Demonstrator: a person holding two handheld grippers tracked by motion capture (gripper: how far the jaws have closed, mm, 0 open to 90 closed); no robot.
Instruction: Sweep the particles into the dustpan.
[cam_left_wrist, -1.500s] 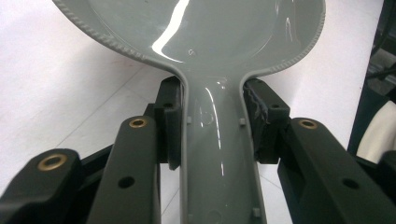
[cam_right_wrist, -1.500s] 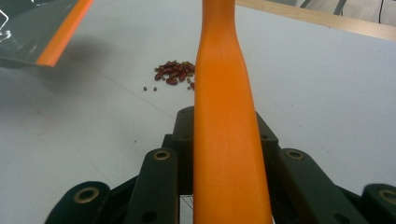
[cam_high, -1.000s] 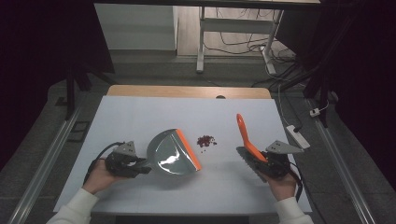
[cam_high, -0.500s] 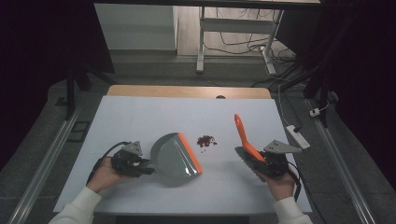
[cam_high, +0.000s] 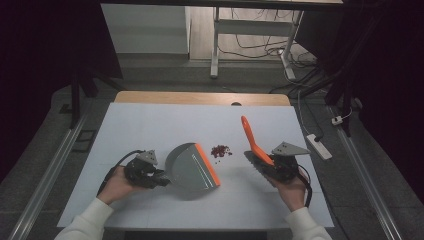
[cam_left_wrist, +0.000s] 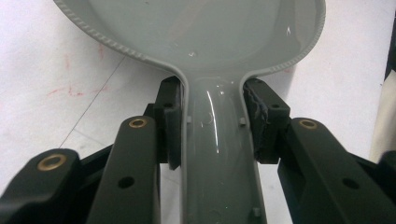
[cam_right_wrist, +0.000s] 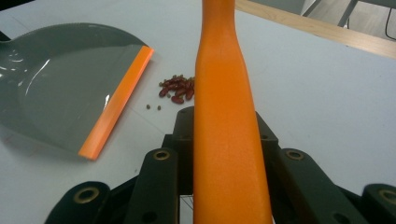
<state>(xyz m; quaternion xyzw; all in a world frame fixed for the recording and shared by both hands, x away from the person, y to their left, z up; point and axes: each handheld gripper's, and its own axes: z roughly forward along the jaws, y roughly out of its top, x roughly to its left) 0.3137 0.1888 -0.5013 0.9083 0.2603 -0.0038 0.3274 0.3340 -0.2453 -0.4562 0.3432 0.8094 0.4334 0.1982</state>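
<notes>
Black plastic jaws of the left claw (cam_left_wrist: 212, 126) press from both sides on the narrow neck of a glossy grey plastic dustpan (cam_left_wrist: 205, 42), closed firmly on its handle; in the high view this left claw (cam_high: 159, 176) sits at the near left of the counter (cam_high: 150, 125), held in a hand (cam_high: 117, 184) with a white sleeve. The dustpan (cam_high: 190, 167) lies flat on the white surface just right of that claw, its straight orange rubber lip (cam_high: 207, 164) turned toward the right and slightly far. Just beyond that lip, apart from it, is a small heap of dark red beans (cam_high: 220, 150), with a few loose ones scattered nearer the lip (cam_right_wrist: 153, 107). The right claw (cam_right_wrist: 224, 140) is closed on the smooth orange plastic handle of a hand brush (cam_right_wrist: 224, 93), which runs up between its jaws. In the high view the right claw (cam_high: 270, 164) is at the near right, the brush handle (cam_high: 248, 134) slanting up and away toward the far left, the beans lying between brush and dustpan. A pale wooden edge (cam_high: 200, 97) borders the counter's far side.
</notes>
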